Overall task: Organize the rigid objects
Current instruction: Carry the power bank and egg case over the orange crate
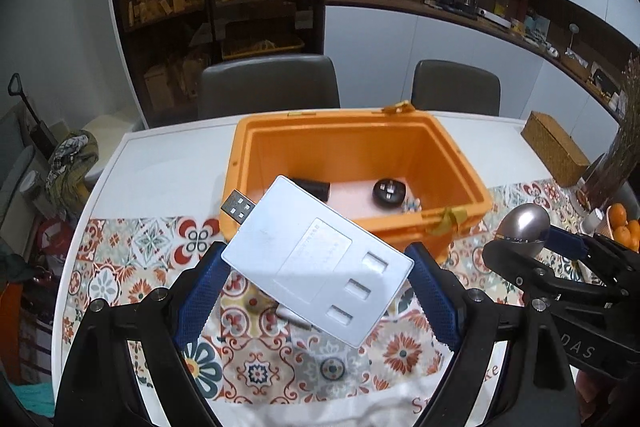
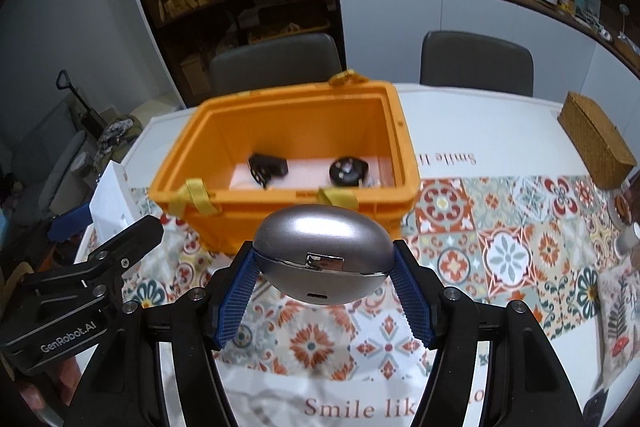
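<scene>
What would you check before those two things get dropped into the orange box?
1. Left tool grips the flat white USB hub: ok.
2. Right tool grips the grey egg-shaped case: ok.
3. Orange box open: ok.
4. Bare floor between the black adapter and round black plug: ok.
5. Tools above the box opening: not ok, both short of the near rim.
6. Hub's grip firmness: cannot tell.

Both grippers hang side by side, tilted downward: the left gripper (image 1: 318,267) clamped on a flat white card, the right gripper (image 2: 324,267) clamped on a grey egg-shaped case.
</scene>
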`<state>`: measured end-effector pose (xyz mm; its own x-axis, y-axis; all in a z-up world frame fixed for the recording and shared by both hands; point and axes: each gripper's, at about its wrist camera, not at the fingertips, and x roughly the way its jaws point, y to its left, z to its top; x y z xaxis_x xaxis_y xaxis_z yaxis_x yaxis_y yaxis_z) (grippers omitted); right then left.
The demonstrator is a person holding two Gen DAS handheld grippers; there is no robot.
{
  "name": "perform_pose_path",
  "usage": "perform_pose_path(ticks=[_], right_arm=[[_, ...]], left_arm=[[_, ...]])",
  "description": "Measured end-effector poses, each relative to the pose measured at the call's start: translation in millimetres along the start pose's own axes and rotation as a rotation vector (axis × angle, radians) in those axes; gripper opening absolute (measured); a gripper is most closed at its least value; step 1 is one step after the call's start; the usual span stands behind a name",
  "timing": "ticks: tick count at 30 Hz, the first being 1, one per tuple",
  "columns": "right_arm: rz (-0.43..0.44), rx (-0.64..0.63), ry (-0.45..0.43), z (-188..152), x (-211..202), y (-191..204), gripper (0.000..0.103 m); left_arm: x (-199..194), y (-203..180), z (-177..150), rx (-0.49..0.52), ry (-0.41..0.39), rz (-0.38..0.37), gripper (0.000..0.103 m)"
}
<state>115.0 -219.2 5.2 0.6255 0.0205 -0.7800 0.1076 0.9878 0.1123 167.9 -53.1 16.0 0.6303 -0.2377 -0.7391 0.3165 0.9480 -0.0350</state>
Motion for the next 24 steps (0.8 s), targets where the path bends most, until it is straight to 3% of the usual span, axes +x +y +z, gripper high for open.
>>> perform_pose_path(ticks=[14,24], right_arm=[[-0.035,-0.008,-0.053,49,9,2,0.066],[-0.062,-0.019,-0.037,74,30,3,0.066]], left_arm=[[12,8,40,0.035,-0.026,0.021,0.089],[31,14,66,0.027,-0.011,0.040,0.089]])
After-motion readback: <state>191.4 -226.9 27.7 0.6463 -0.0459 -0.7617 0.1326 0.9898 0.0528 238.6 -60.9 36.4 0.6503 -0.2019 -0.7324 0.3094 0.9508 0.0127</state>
